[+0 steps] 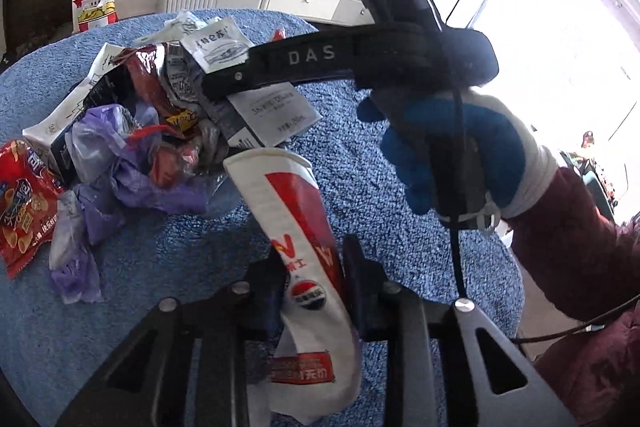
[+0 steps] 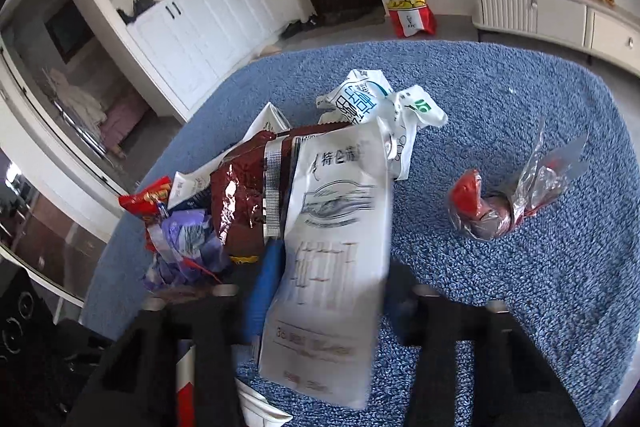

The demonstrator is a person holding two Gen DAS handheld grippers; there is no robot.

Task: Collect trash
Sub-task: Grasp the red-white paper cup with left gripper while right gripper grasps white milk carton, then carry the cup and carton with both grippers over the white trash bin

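From the left wrist we look steeply down, close over the blue rug [image 1: 360, 147]; from the right wrist likewise. Both views share the trash pile [image 1: 140, 131] and the white sideboard [image 2: 560, 11].

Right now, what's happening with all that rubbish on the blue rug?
A person is clearing trash with a handheld gripper in each hand. The left gripper is shut on a flattened white-and-red paper cup. The right gripper is shut on a white milk pouch. The other wrappers lie heaped on the blue rug.
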